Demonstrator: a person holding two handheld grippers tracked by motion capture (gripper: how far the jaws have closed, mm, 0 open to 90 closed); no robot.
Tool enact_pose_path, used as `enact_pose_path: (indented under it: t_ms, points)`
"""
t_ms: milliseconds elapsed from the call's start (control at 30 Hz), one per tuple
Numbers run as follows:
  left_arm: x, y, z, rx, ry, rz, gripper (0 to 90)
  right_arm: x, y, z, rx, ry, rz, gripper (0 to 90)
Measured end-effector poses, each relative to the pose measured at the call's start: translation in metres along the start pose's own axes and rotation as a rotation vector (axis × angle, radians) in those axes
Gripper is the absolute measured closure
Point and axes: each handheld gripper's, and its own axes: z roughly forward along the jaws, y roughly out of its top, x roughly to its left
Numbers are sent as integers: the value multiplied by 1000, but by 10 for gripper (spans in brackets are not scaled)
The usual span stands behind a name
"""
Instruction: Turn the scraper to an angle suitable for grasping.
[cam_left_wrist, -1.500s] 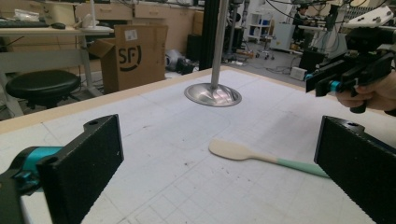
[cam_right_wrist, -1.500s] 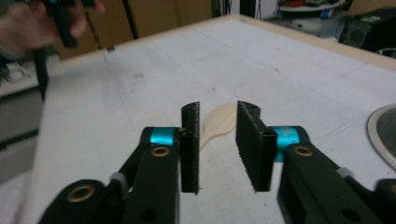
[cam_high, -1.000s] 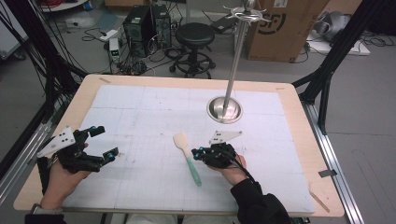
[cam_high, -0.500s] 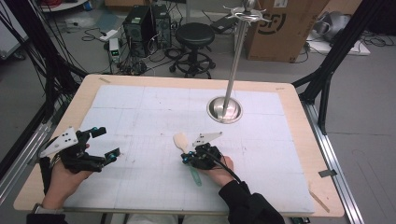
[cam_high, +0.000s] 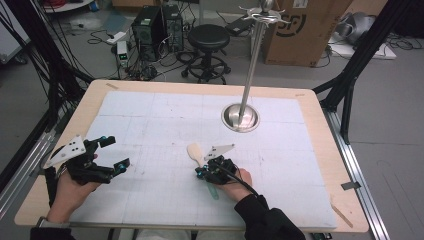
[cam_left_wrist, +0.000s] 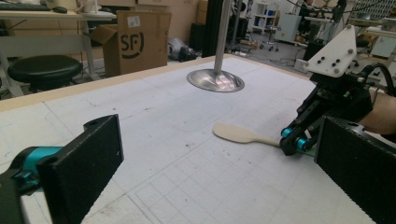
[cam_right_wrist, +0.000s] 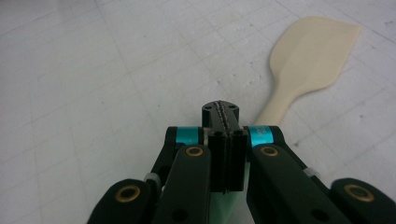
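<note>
Right hand-held gripper (cam_high: 206, 172) is being held low over the cream spatula with a pale green handle (cam_high: 196, 152), jaws pressed together with nothing between them, as shown close up in the right gripper view. Left hand-held gripper (cam_high: 114, 154) is being kept well apart at the left, jaws spread wide. Spatula blade (cam_right_wrist: 314, 51) is being pointed toward the far side of the white gridded mat (cam_high: 150, 125), green handle toward the person, long axis slightly slanted. Steel stand on a round base (cam_high: 240, 117) is being seen beyond, open mat lying between.
</note>
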Motion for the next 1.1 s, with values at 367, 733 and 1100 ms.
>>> enact_pose_path:
  t_ms: [367,733,1100]
  points:
    - [1,0,8,10,-6,-2,18,-15,-25,-31,0,4,25,900]
    - [0,-1,12,15,-9,-4,17,-42,-51,-69,5,-80,64,900]
    - [-3,-1,11,20,-6,10,18,-60,-53,-75,-14,-159,80,900]
